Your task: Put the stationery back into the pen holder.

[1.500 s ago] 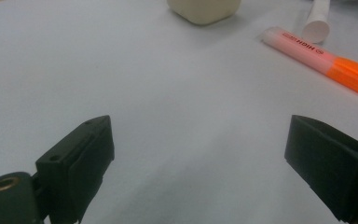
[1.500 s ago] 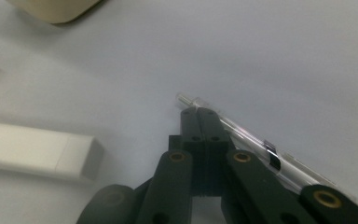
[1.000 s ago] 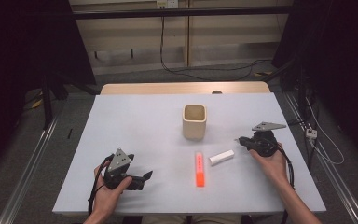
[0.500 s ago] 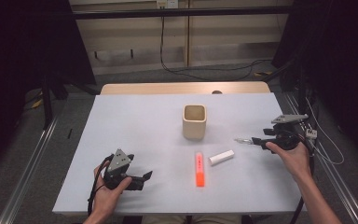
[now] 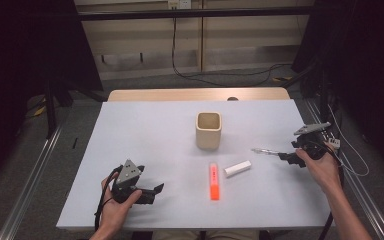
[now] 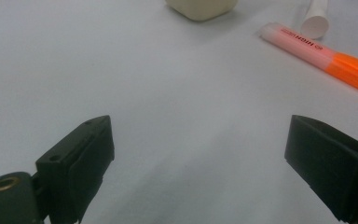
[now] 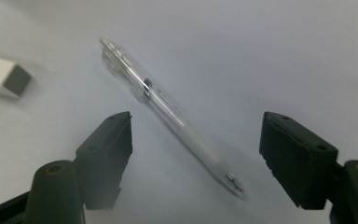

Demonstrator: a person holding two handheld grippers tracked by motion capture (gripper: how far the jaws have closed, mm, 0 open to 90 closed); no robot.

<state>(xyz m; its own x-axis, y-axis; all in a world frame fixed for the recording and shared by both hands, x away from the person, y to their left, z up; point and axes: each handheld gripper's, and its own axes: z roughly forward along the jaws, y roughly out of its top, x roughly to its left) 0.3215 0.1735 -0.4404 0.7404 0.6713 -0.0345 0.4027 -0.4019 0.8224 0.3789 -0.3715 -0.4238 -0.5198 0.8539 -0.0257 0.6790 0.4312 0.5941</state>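
Right gripper view looks down on a clear pen (image 7: 168, 113) lying flat on the white table (image 5: 145, 135), slanting between the spread jaws of the right gripper (image 7: 196, 154), which have just been opening and do not touch it. Near its far end lies a white eraser (image 7: 2, 77), beyond that an orange highlighter (image 5: 213, 181) and a beige cup (image 5: 208, 130). The left gripper (image 6: 198, 163) rests wide open on bare table.

One cup (image 5: 209, 130) far centre. One orange highlighter (image 5: 214, 181) near centre. One white eraser (image 5: 237, 168) just right of it. One clear pen (image 5: 266, 151) at right. Two grippers: left (image 5: 155, 192), right (image 5: 286, 157).
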